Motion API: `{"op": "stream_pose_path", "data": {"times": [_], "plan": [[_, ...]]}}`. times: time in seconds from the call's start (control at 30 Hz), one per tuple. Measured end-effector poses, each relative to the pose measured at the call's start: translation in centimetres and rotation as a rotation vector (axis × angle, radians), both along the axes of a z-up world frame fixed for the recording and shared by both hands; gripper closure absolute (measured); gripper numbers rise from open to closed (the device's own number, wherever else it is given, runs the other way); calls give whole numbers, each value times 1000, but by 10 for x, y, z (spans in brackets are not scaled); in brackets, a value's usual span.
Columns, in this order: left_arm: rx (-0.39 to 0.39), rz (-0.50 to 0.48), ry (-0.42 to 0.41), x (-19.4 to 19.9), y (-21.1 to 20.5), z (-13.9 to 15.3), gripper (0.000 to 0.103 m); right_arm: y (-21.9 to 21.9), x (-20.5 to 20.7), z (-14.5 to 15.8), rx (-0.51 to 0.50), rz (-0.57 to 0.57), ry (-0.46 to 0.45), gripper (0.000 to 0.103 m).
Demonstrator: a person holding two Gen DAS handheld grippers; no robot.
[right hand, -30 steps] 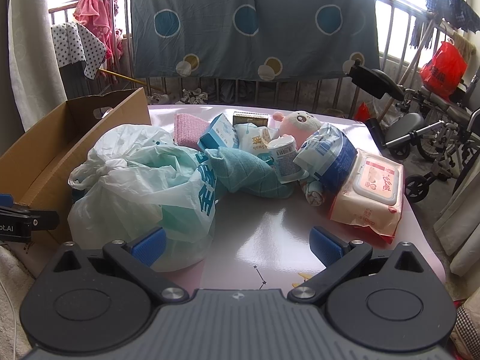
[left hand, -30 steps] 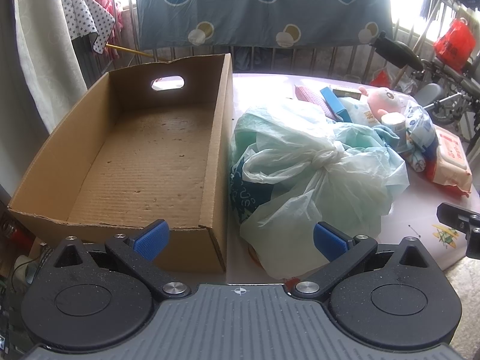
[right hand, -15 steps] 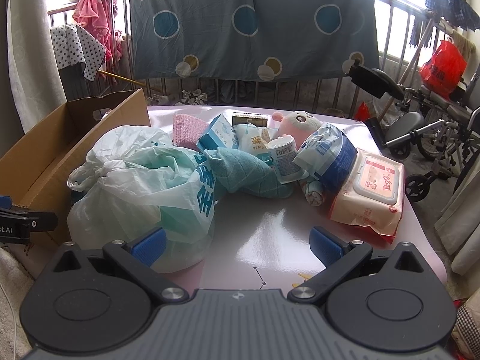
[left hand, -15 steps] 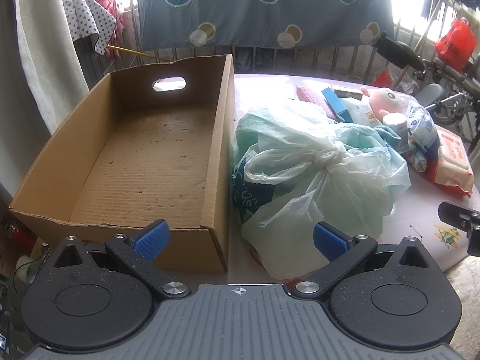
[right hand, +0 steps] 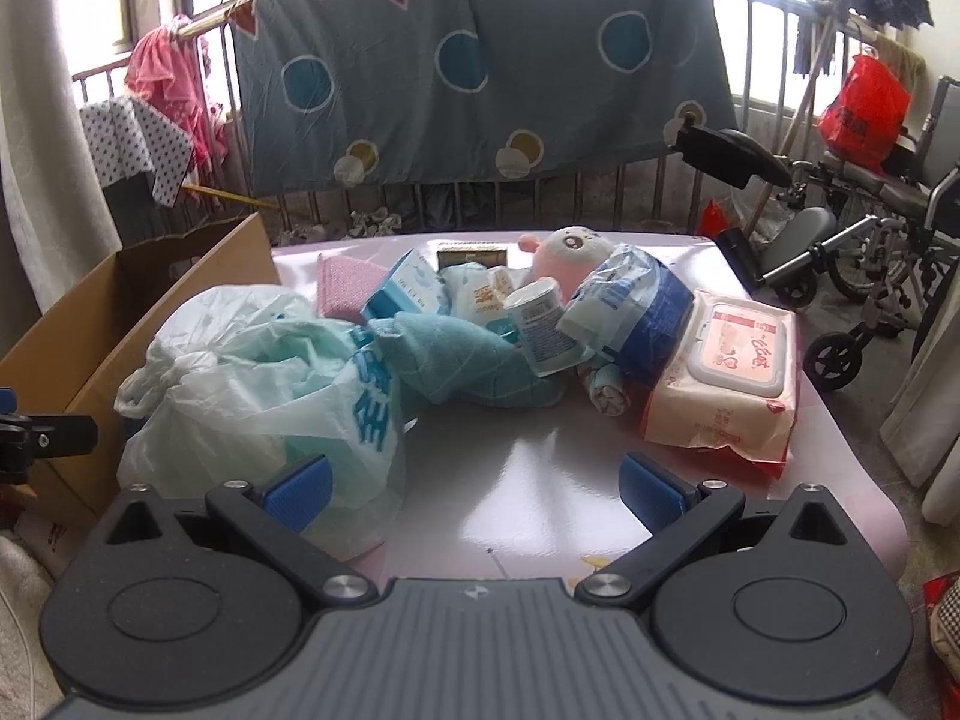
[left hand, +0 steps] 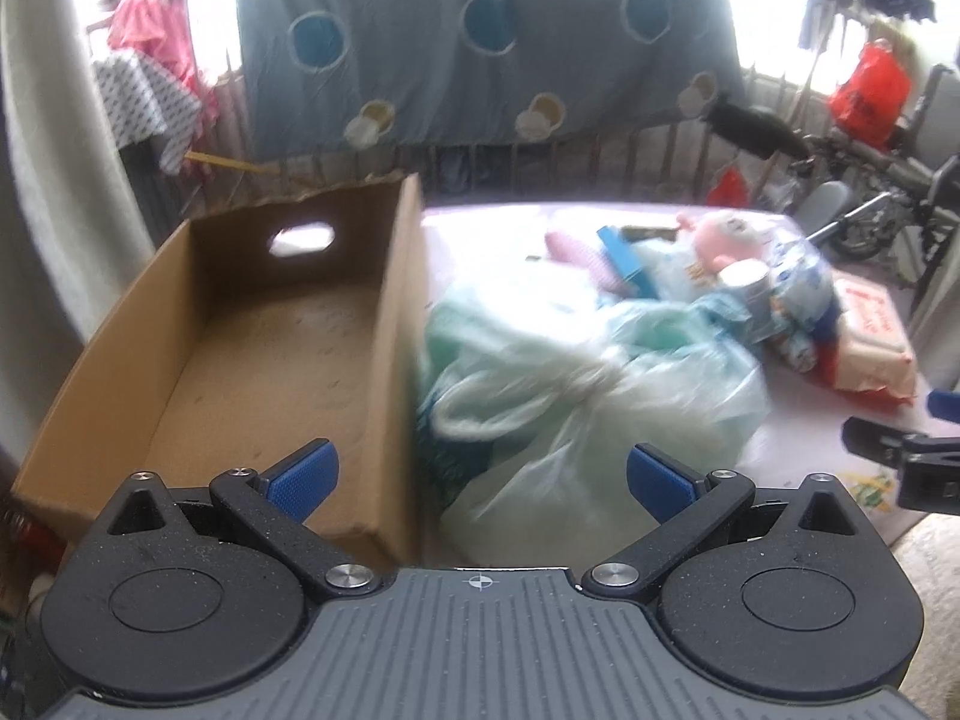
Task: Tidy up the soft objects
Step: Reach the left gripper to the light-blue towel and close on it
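Left wrist view is motion-blurred. My left gripper point(left hand: 480, 474) has its jaws spread wide with nothing between the 2 blue pads point(left hand: 303, 471); it hangs at the near end of the table point(left hand: 480, 228), straddling the box wall. Box point(left hand: 258, 354) sits on the left side of the table, cardboard, open-topped, nothing in it, 1 hand-hole in its far wall. Bag point(left hand: 576, 402), pale green plastic and knotted at the top, lies just beside the box's right wall; I cannot tell whether they touch.

Right wrist view is sharp. My right gripper point(right hand: 477, 489) is likewise spread wide and holds nothing; its left pad point(right hand: 297, 489) sits in front of the bag's near edge, its right pad over bare tabletop. Past the bag lies the heap of soft items: blue towel point(right hand: 468, 366) against the bag, pink cloth point(right hand: 345, 291) and small blue carton point(right hand: 405, 294) behind it, white cup point(right hand: 543, 327) tilted on the towel, pink plush point(right hand: 567, 252) at the back, blue-and-white pack point(right hand: 636, 312) leaning beside the cup, small rolled cloth point(right hand: 609, 396) under that pack. Wipes point(right hand: 729, 378), a flat packet with a white lid, lie at the right edge, touching the pack.

Background: spotted blanket point(right hand: 480, 72) over a railing, wheelchair point(right hand: 858, 228) at far right.
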State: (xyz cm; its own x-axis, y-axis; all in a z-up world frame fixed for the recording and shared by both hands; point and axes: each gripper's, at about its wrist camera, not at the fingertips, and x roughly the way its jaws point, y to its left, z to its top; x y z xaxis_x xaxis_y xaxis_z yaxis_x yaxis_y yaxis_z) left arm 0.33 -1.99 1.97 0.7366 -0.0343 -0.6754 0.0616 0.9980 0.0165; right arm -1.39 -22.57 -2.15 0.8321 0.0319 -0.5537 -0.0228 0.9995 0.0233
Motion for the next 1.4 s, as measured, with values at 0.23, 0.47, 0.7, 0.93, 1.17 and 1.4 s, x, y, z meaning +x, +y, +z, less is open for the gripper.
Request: {"op": "stream_pose_path", "data": {"times": [0.23, 0.47, 0.7, 0.93, 1.17, 1.4], "plan": [[-60, -107, -23, 29, -33, 7, 0, -39, 7, -12, 57, -13, -110, 40], [-135, -184, -19, 77, -65, 7, 3, -84, 34, -14, 153, 7, -188, 41], [27, -332, 30, 113, -121, -11, 8, -112, 65, -34, 247, 48, -142, 48], [190, -403, 129, 148, -166, -48, 7, -131, 78, -60, 340, 77, -108, 48], [282, -398, 198, 160, -180, -71, 57, -140, 72, -62, 371, 82, -120, 48], [241, -413, 143, 138, -186, -55, 87, -147, 68, -60, 411, 62, -155, 48]]}}
